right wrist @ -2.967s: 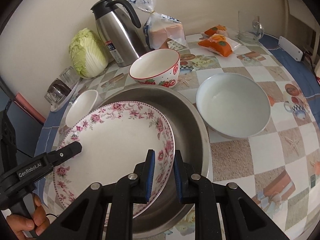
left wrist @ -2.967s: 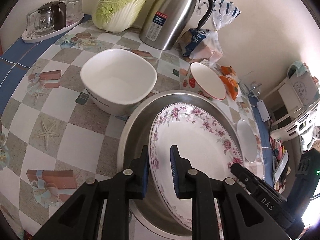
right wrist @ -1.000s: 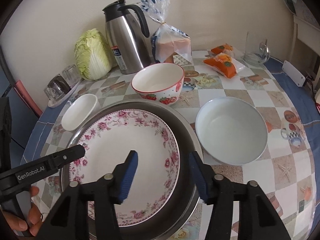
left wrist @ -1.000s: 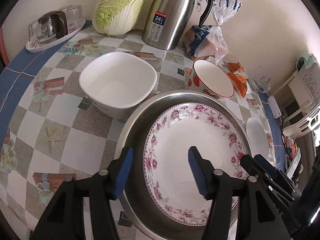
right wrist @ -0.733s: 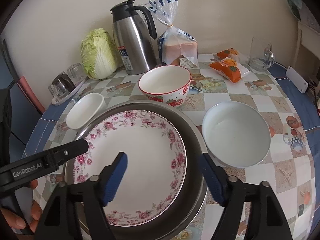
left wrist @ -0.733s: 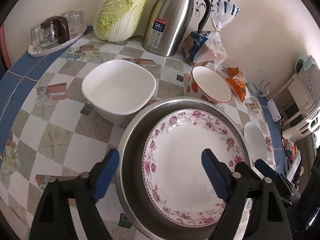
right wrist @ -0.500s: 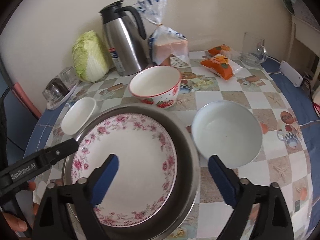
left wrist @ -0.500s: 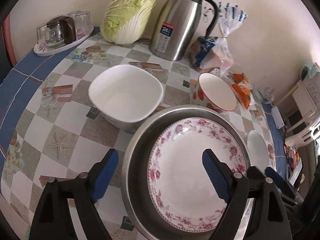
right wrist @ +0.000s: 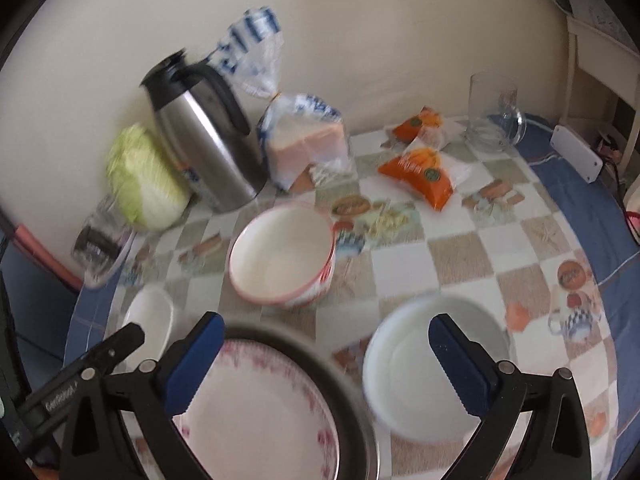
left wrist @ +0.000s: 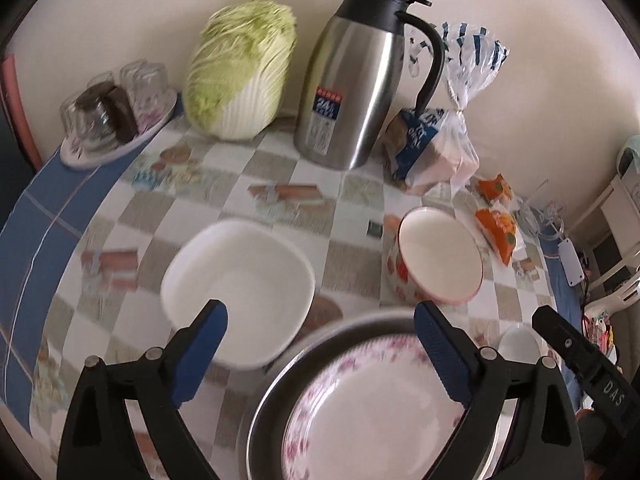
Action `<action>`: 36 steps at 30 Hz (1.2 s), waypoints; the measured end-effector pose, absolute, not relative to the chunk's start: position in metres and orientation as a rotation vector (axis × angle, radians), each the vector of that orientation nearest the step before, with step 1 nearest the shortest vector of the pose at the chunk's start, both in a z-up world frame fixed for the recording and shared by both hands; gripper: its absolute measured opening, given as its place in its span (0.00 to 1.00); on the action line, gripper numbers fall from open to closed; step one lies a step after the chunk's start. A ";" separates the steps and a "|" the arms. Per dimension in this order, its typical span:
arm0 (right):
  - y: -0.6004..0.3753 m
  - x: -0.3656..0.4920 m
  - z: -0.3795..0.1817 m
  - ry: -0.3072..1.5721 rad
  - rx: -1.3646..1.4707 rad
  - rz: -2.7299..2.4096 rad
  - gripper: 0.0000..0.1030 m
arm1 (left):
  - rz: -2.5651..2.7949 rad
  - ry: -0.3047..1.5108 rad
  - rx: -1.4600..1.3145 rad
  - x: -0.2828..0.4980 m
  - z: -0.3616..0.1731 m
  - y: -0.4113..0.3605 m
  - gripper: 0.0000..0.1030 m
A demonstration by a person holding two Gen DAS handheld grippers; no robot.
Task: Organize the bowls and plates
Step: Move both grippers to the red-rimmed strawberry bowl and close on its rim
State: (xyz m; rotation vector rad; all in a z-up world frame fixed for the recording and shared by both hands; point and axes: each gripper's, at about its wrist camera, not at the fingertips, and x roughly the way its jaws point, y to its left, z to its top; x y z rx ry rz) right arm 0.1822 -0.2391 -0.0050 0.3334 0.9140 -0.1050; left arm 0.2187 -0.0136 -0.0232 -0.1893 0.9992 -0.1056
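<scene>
Sitting flat in the round steel basin [left wrist: 276,376], near edge: glazed floral-rim plate [left wrist: 372,408]; left gripper [left wrist: 320,344] and right gripper [right wrist: 324,356] jaws just spread wide, nothing between; square white bowl [left wrist: 240,280] left, strawberry bowl [right wrist: 280,256] behind, round white bowl [right wrist: 420,360] right, all empty.

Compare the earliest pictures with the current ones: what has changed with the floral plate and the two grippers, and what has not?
Both grippers let go of the pink-flowered white plate, which now lies flat in the round steel basin. The left gripper and right gripper have just been opening, nothing between their fingers, and have drawn back. The square white bowl, strawberry-patterned bowl and round white bowl stayed put.
</scene>
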 end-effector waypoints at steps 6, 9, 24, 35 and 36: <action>-0.263 0.217 -0.008 0.916 0.334 -0.150 1.00 | -0.145 1.028 -0.237 0.251 -0.032 -0.021 0.92; -0.268 0.229 -0.014 0.922 0.323 -0.148 1.00 | -0.128 1.033 -0.232 0.264 -0.034 -0.025 0.92; -0.262 0.270 -0.057 1.027 0.348 -0.040 1.00 | -0.110 1.155 -0.183 0.320 -0.063 -0.063 0.92; -0.258 0.280 -0.085 1.100 0.384 -0.016 0.66 | -0.138 1.214 -0.161 0.329 -0.087 -0.082 0.78; -0.258 0.280 -0.087 1.107 0.387 -0.016 0.63 | -0.146 1.224 -0.164 0.330 -0.091 -0.084 0.73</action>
